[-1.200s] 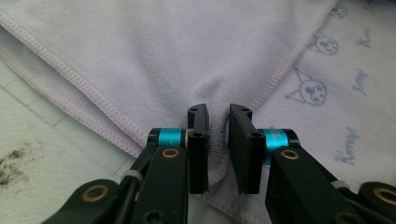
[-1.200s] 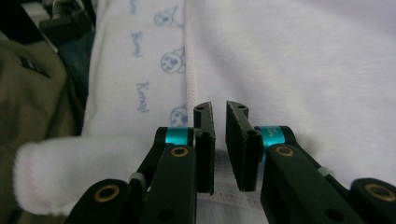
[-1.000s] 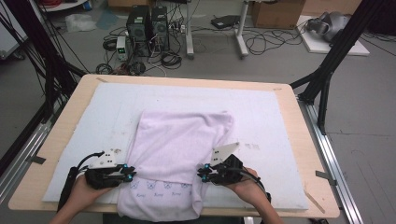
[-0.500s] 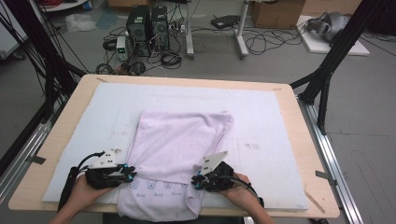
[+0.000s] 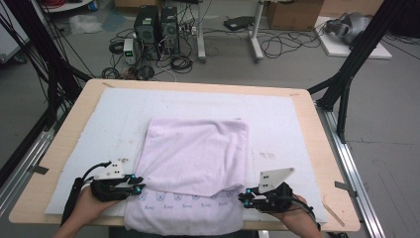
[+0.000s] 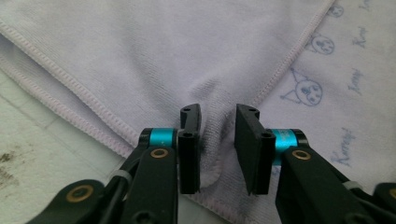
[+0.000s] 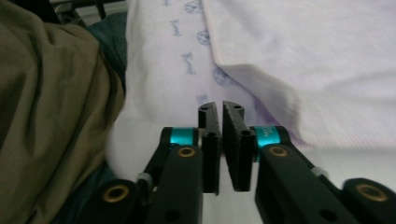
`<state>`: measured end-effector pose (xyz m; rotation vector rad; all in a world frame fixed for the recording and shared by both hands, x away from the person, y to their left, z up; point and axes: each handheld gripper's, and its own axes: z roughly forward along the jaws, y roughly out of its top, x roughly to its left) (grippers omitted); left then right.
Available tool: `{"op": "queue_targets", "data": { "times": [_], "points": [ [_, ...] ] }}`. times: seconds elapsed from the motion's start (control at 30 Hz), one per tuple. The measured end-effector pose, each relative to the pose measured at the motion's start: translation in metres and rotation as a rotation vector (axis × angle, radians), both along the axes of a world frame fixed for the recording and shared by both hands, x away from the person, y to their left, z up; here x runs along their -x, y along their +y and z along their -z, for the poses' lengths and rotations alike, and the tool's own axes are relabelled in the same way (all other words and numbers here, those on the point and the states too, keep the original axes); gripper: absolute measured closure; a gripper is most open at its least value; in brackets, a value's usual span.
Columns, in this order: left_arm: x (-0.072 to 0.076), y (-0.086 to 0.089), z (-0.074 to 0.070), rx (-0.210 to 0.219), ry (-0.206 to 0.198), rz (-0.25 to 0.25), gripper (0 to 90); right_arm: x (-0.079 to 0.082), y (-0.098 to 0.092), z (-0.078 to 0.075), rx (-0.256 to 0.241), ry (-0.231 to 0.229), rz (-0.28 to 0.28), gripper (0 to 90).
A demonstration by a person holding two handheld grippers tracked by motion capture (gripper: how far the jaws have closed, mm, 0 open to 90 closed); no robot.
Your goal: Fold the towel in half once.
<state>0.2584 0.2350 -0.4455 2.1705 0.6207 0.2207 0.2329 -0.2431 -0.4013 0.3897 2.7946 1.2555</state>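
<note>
A lavender towel (image 5: 198,153) lies folded on the white mat (image 5: 282,114). Its printed lower layer (image 5: 183,210) hangs over the near table edge. My left gripper (image 5: 140,187) rests on the towel's near left corner. In the left gripper view the left gripper (image 6: 217,140) stands partly open, astride a small pucker of towel (image 6: 140,46). My right gripper (image 5: 241,198) sits on the mat just off the towel's near right corner. In the right gripper view the right gripper (image 7: 220,140) is shut with nothing between its jaws, pointing at the towel (image 7: 303,56).
The wooden table (image 5: 324,148) ends close behind both hands. Olive clothing (image 7: 46,93) of the person is at the left of the right gripper view. Computer towers (image 5: 158,22) and cables lie on the floor beyond, and black frame posts (image 5: 346,79) stand at the table's right.
My right gripper has drawn back from the towel's right edge toward the near right and shows nothing in its jaws. The left gripper has stayed in place.
</note>
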Motion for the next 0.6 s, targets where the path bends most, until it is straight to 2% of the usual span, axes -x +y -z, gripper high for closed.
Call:
{"op": "queue_targets", "data": {
  "times": [0.07, 0.1, 0.2, 0.3, 0.4, 0.47, 0.53, 0.6],
  "points": [
    [0.000, 0.000, 0.000, -0.004, 0.002, 0.006, 68.3, 0.000, -0.006, -0.002, -0.024, 0.000, 0.020, 78.3],
    [0.000, -0.001, 0.000, -0.003, 0.001, 0.004, 67.4, -0.001, -0.006, -0.002, -0.027, -0.012, 0.037, 74.0],
    [0.002, 0.000, -0.001, -0.014, -0.010, 0.003, 65.4, -0.009, 0.000, -0.001, -0.038, -0.036, 0.048, 68.7],
    [0.001, 0.002, -0.001, -0.009, -0.010, 0.001, 65.1, -0.019, 0.010, 0.006, -0.006, -0.058, 0.055, 62.3],
    [0.001, 0.001, -0.001, -0.017, -0.016, 0.002, 65.2, -0.031, 0.019, 0.020, 0.029, -0.056, 0.062, 58.9],
    [0.002, 0.001, 0.000, -0.023, -0.027, -0.001, 66.7, -0.036, 0.019, 0.028, 0.037, -0.030, 0.059, 58.7],
    [0.001, 0.001, 0.000, -0.023, -0.028, -0.001, 68.0, -0.035, 0.017, 0.032, 0.044, -0.023, 0.060, 57.7],
    [0.001, 0.001, 0.000, -0.015, -0.025, -0.008, 69.0, -0.030, 0.013, 0.031, 0.032, -0.017, 0.054, 57.7]
  ]
}}
